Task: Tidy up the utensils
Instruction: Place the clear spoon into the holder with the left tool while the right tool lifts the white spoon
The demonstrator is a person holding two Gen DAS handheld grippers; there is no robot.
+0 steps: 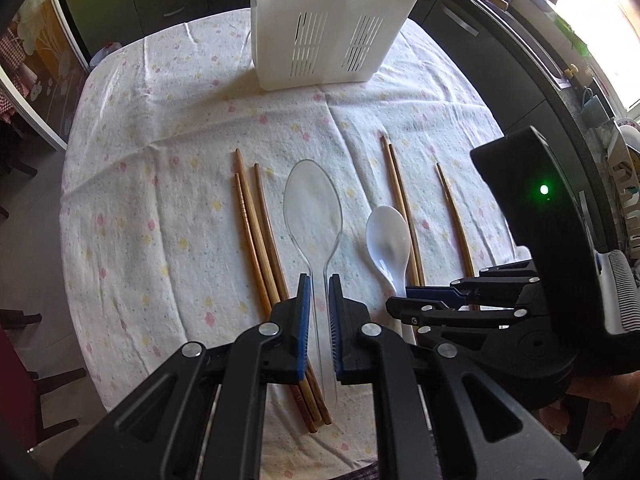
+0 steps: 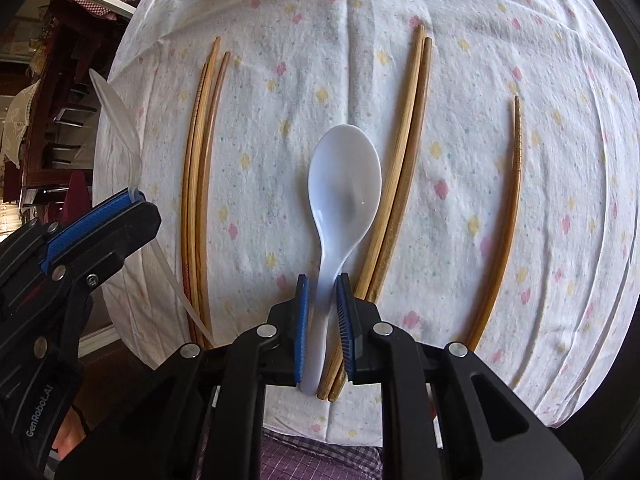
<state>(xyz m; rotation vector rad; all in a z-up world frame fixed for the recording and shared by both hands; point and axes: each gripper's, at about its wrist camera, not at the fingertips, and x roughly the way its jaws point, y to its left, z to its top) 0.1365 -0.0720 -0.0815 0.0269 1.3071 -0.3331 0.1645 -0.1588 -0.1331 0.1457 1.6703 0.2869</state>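
My left gripper (image 1: 319, 286) is shut on the handle of a clear plastic spoon (image 1: 313, 204), whose bowl points toward the white slotted utensil holder (image 1: 328, 28) at the table's far side. In the right wrist view the clear spoon (image 2: 120, 120) is lifted off the cloth in the left gripper (image 2: 134, 196). My right gripper (image 2: 322, 286) is shut on the handle of a white ceramic spoon (image 2: 344, 180), which also shows in the left wrist view (image 1: 389, 238). Wooden chopsticks lie in groups: left (image 1: 256, 236), middle (image 1: 402, 208), and one at the right (image 1: 456, 220).
The table has a white floral cloth (image 1: 160, 168). Dark kitchen cabinets (image 1: 472, 40) and a counter with dishes run along the right. A chair (image 1: 24, 360) stands at the left edge of the table.
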